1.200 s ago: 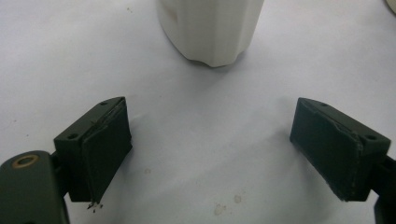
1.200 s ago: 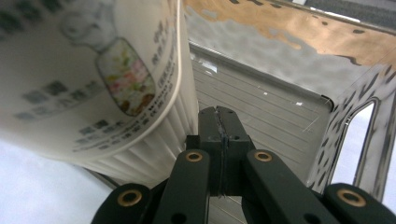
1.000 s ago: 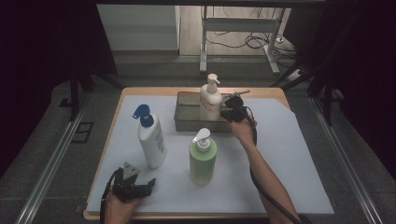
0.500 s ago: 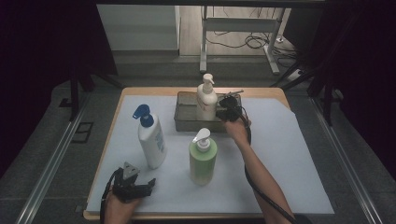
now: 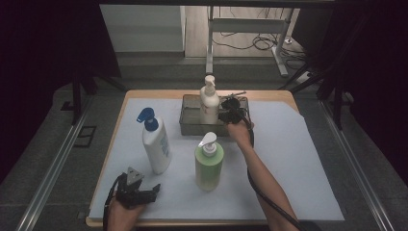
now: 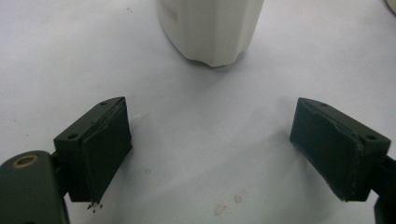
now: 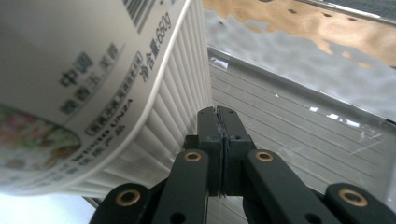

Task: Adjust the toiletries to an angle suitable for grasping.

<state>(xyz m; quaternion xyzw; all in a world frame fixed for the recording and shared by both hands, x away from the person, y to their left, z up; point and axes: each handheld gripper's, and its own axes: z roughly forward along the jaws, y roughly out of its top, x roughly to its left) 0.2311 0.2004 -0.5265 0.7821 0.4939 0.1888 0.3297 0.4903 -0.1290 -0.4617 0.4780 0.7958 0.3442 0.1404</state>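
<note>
In the high view, my right gripper (image 5: 230, 109) sits just above the middle of the frame, over the metal tray (image 5: 190, 126) at the far side of the table. A cream pump bottle (image 5: 209, 100) stands upright in that tray, just left of the gripper. In the right gripper view the two black jaws are pressed flat together with nothing between them, and the ribbed side of the cream pump bottle (image 7: 93, 88), printed with a barcode and Chinese text, rises right beside them at the left, with the shiny tray (image 7: 303, 121) floor spreading to the right. I cannot tell whether the jaws touch the bottle.

My left gripper (image 5: 137, 188) rests low at the lower left of the high view, on the white sheet (image 5: 288, 163) covering the table. In the left gripper view its jaws stand wide apart and hold nothing; the base of a white bottle with a blue pump (image 6: 210, 28) stands at the top of that frame, clear of them. In the high view that bottle (image 5: 155, 142) is left of centre, and a green pump bottle (image 5: 209, 162) stands near the middle
</note>
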